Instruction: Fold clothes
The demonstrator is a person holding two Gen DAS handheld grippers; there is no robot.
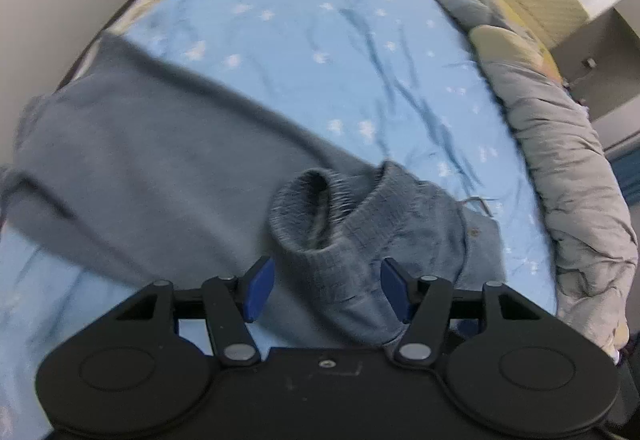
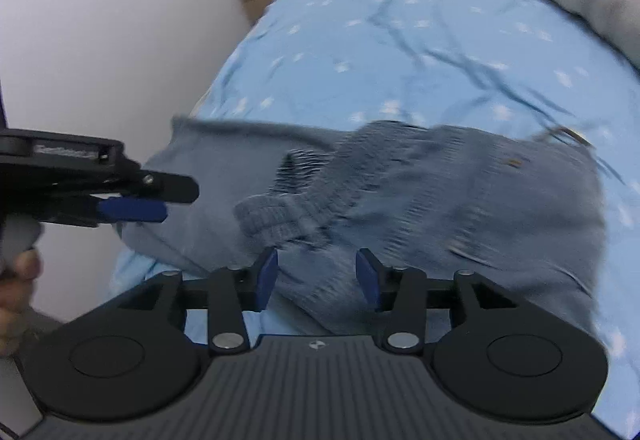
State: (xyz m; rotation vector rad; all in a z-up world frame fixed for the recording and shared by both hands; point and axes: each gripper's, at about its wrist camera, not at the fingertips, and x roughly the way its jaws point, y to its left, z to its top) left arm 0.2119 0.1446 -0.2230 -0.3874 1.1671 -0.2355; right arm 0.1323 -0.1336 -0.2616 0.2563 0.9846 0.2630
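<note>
A grey-blue sweater [image 1: 168,175] lies partly doubled near the bed's [image 1: 320,51] front edge. Left hand-held gripper [image 1: 326,290] and right hand-held gripper [image 2: 316,276] hover spread, empty, over its ribbed cuff [image 1: 316,211]. Folding seems midway; any next fold needs a firm pinch on an edge.

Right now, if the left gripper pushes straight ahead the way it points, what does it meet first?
Most likely the sweater's ribbed collar, lying just beyond the open left gripper. Depth is uncertain in this fisheye view.

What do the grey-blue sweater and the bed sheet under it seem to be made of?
The sweater looks like soft knitted yarn, perhaps wool or acrylic: its cuff shows ribbed stitches and a fuzzy surface. The bed sheet seems thin woven cotton or a blend: smooth, matte, finely creased, printed with white stars.
</note>
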